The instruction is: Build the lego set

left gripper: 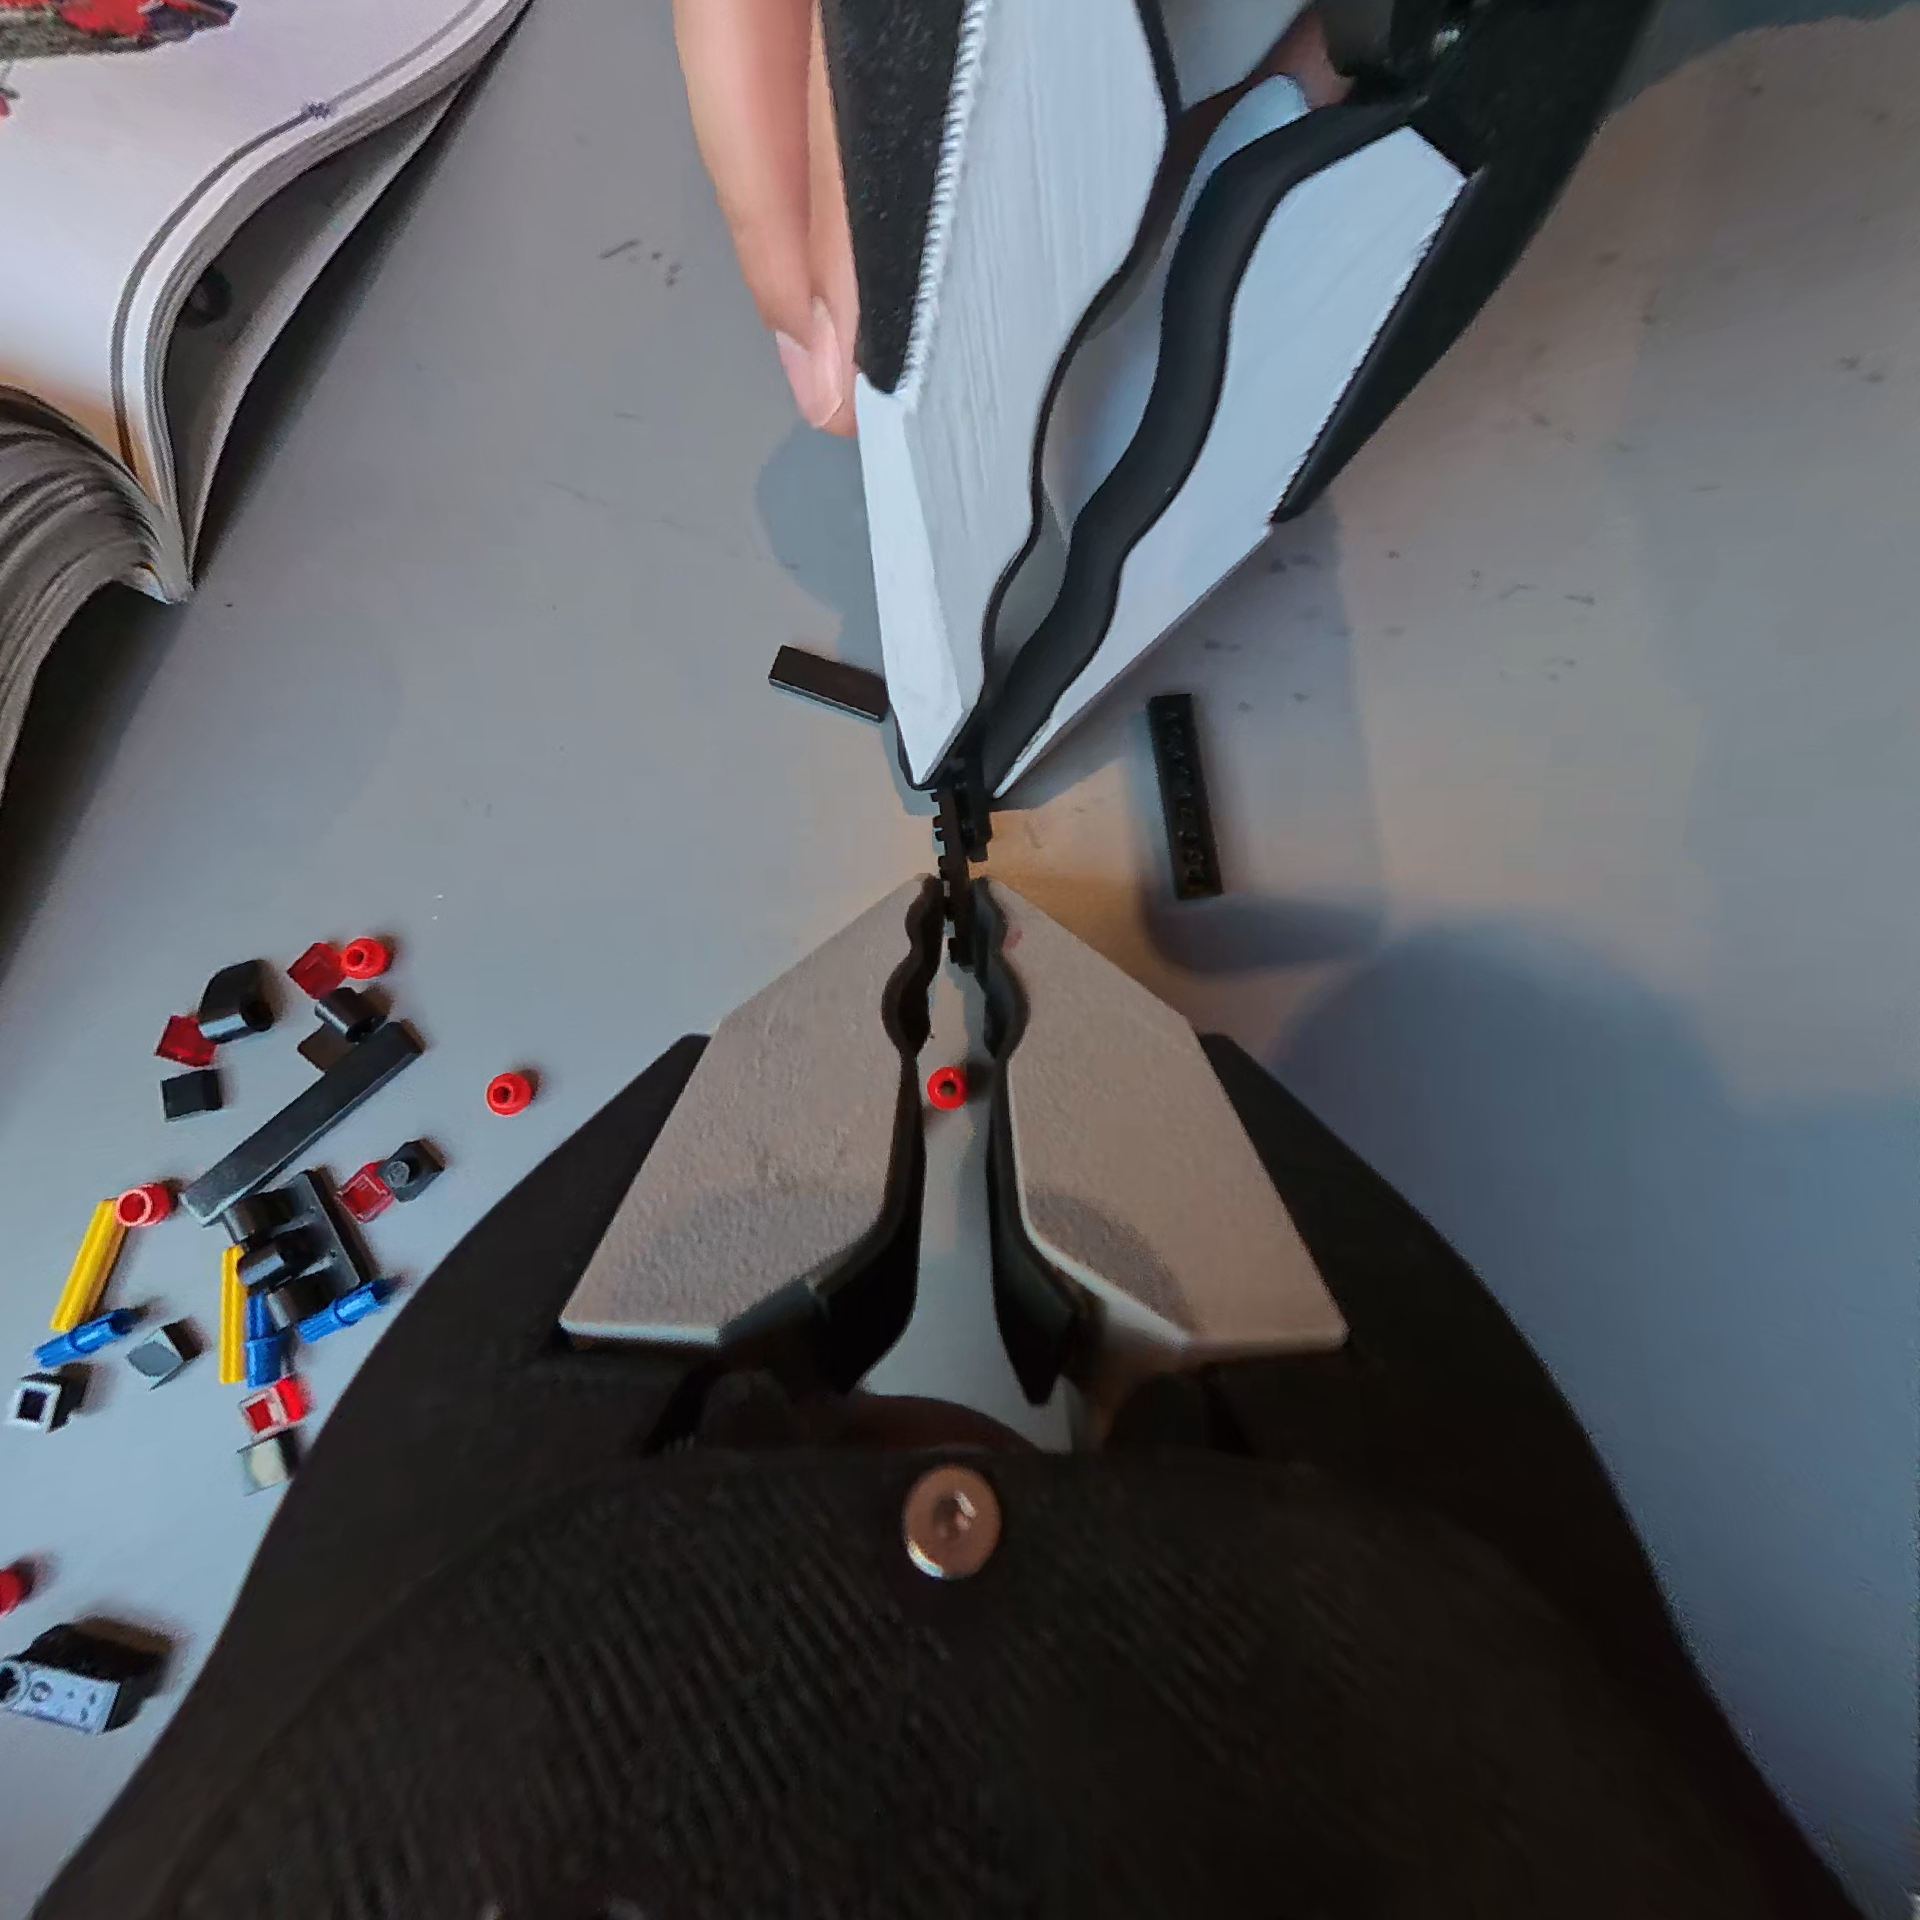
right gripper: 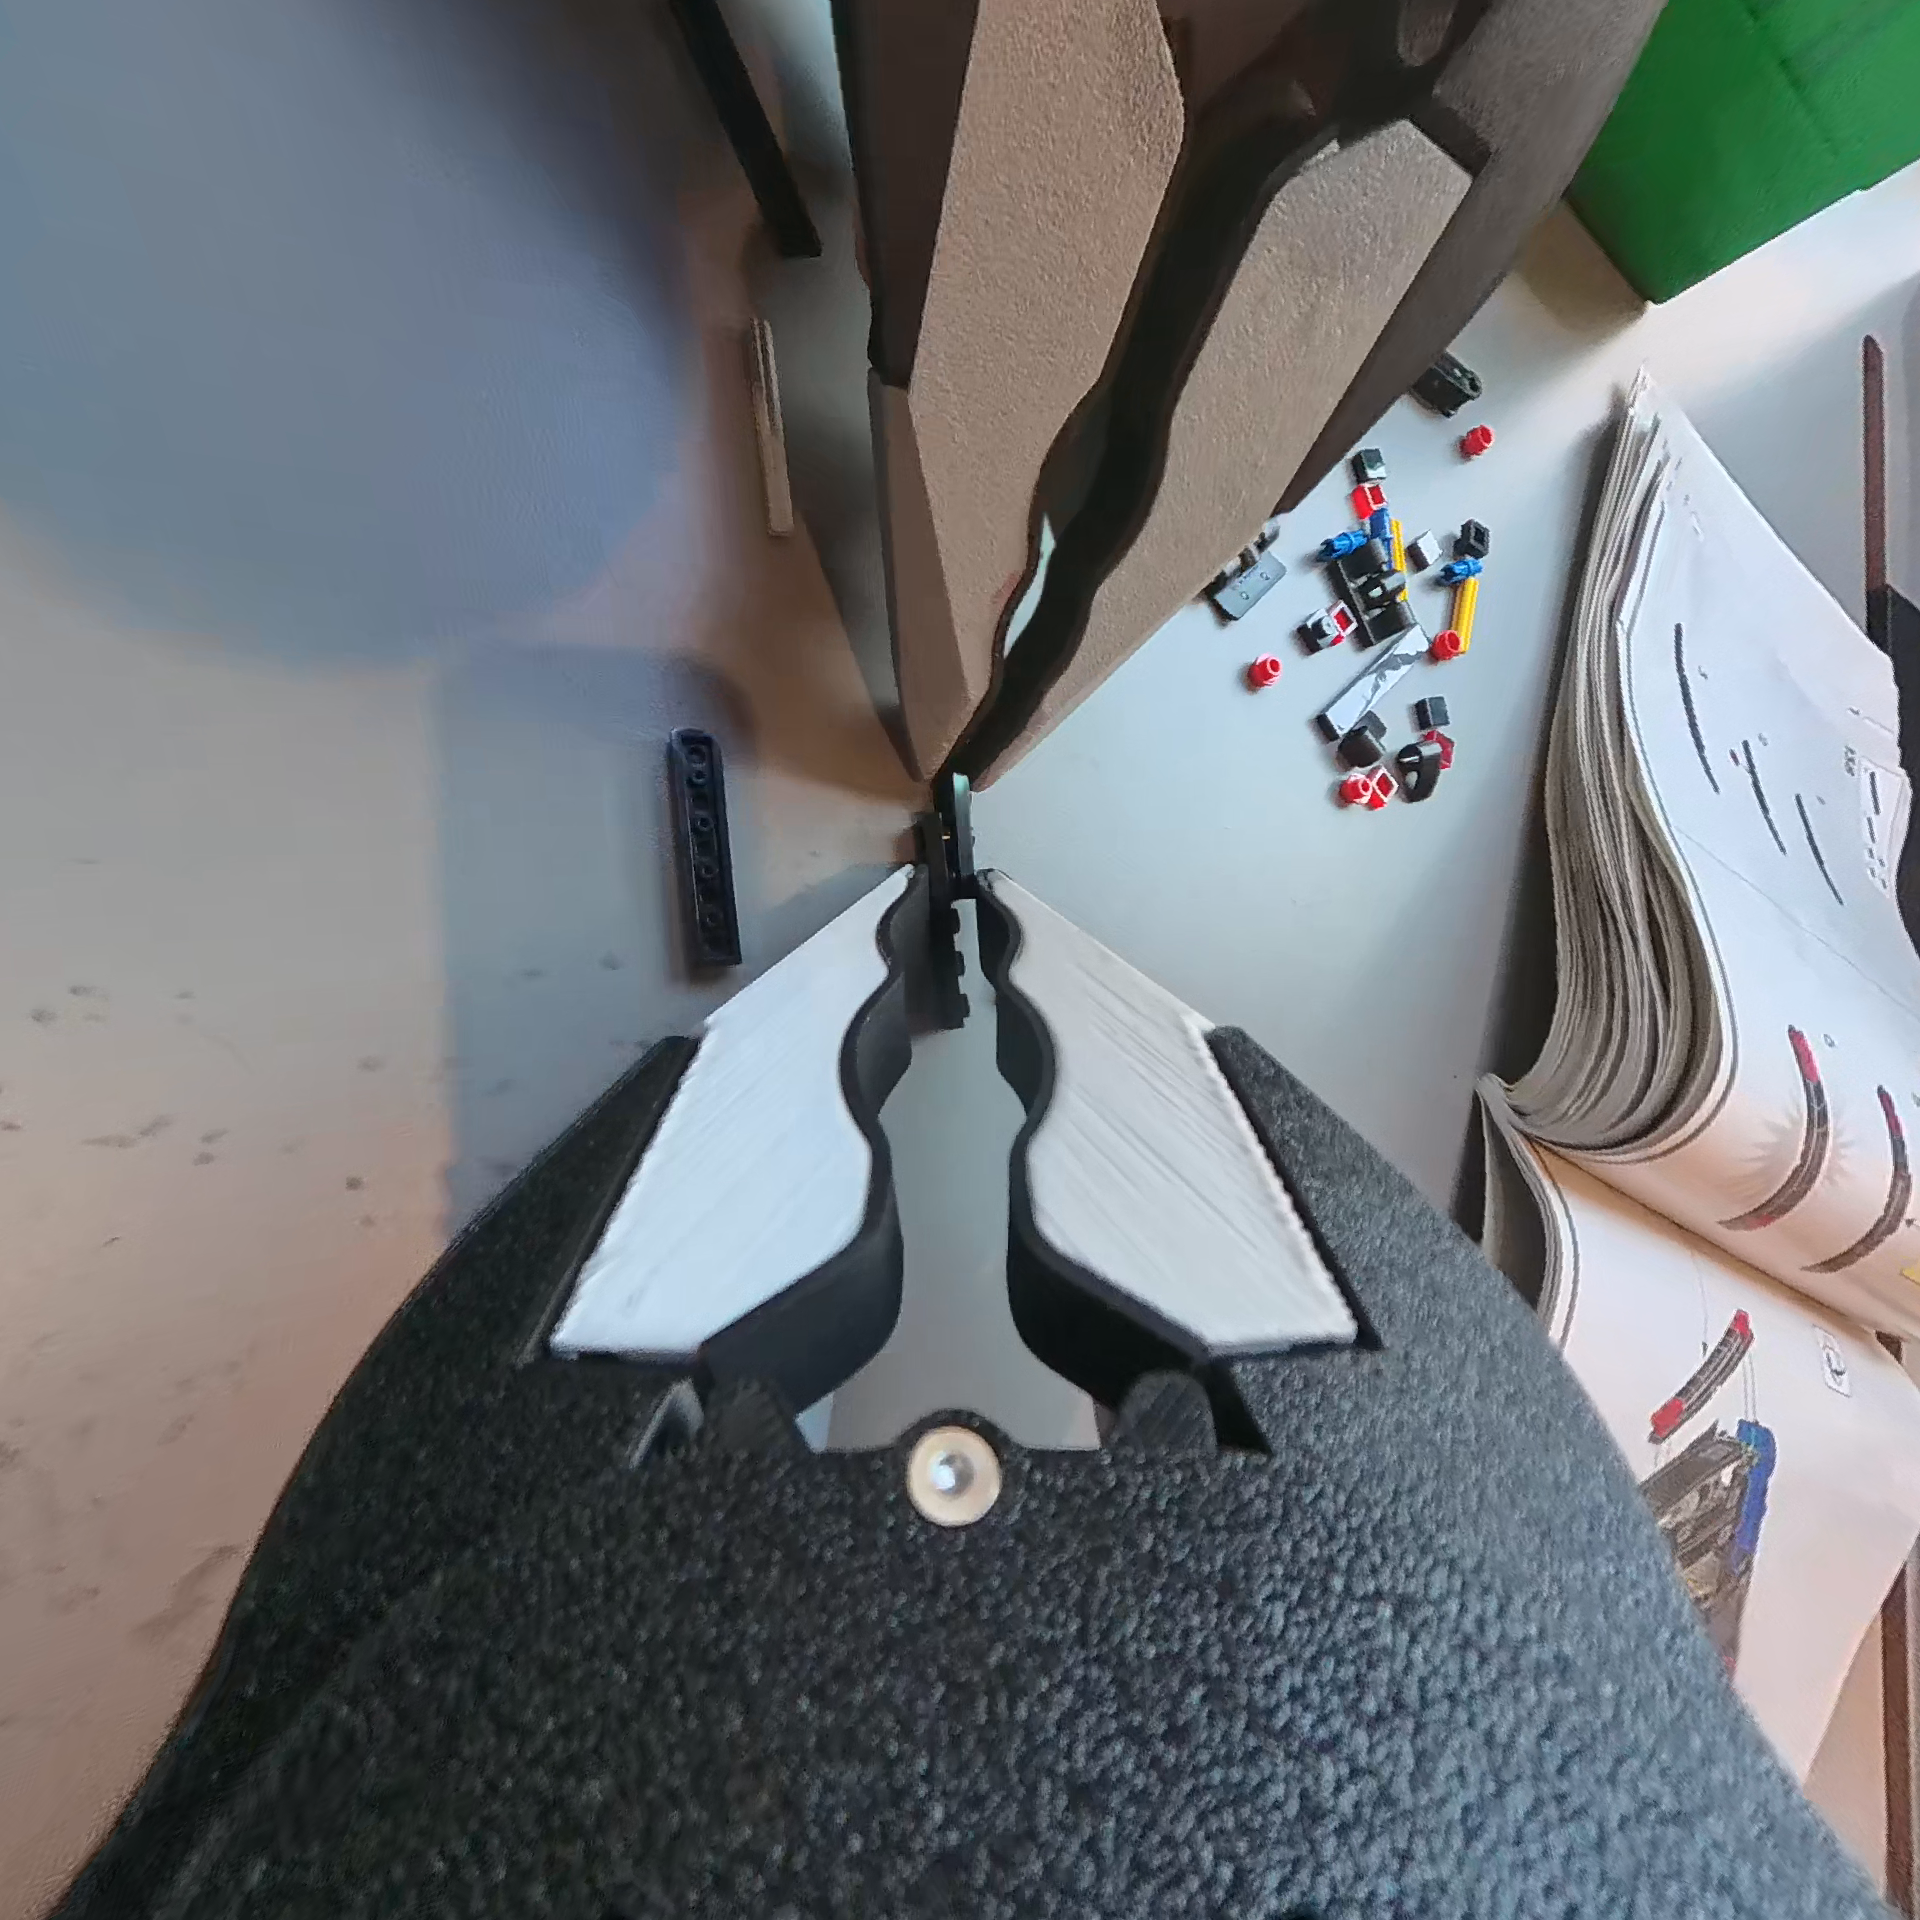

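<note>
Pinching black lego strip (left gripper: 957,902) w/ left gripper (left gripper: 958,891), jaws nearly closed on near end. Clamping far end w/ right gripper (left gripper: 954,788), tips facing tip-to-tip above grey table (left gripper: 540,644). Lying just right: black studded plate (left gripper: 1184,795). Sitting near-left: loose pieces pile (left gripper: 270,1174). Resting far-left: open instruction booklet (left gripper: 156,260).

counter (left gripper: 520,644): grey, scuffed | open instruction booklet (right gripper: 1704,935) at one edge | cluster of small loose bricks (left gripper: 270,1195), red, black, blue, yellow, beside it | long black plate (left gripper: 1184,795) apart | short black tile (left gripper: 826,683) | stray red stud (left gripper: 511,1093)
</note>
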Tool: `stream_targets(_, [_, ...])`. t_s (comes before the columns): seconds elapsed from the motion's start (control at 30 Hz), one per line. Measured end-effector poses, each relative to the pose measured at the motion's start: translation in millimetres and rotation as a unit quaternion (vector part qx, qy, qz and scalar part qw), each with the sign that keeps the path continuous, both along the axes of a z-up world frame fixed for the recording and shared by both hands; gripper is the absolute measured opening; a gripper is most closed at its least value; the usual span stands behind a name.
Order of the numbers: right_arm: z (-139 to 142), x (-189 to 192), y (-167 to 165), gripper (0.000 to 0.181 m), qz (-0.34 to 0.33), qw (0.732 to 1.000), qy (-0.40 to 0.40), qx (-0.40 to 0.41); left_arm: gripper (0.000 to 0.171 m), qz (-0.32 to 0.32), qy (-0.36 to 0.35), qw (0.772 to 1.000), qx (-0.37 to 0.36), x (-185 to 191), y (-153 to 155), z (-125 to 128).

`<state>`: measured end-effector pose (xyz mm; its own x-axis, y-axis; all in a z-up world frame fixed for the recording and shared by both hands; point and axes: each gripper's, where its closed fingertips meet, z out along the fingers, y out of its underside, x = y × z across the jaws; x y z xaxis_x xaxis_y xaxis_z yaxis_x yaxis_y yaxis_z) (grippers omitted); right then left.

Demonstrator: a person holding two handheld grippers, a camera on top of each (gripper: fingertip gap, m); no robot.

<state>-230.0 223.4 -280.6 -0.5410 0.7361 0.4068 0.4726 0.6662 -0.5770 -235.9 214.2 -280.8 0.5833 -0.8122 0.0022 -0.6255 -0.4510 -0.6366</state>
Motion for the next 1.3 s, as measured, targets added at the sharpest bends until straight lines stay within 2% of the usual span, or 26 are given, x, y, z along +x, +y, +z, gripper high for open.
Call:
stream_targets(0.47, [0,-1,-1,0.009,0.043,0.998,-0.037,0.020,0.001,-0.058,0.066,0.991,0.102,2,1,6])
stream_targets(0.6, [-1,-1,-1,0.009,0.035,0.998,-0.054,-0.001,0.001,-0.061,0.071,0.990,0.102,1,0,4])
stream_targets(0.73, [-2,-1,-1,0.008,0.030,0.998,-0.049,-0.012,0.002,-0.087,0.109,0.978,0.154,2,1,4])
stream_targets(0.9, [-2,-1,-1,0.008,0.040,0.997,-0.065,0.000,0.001,-0.087,0.100,0.978,0.163,2,2,7])
stream_targets(1.07, [-2,-2,-1,0.009,0.044,0.993,-0.108,-0.008,0.000,-0.115,0.121,0.960,0.224,3,3,13])
stream_targets(1.3, [-2,-1,-1,0.009,0.025,0.995,-0.097,-0.018,0.001,-0.099,0.107,0.971,0.187,2,2,8])
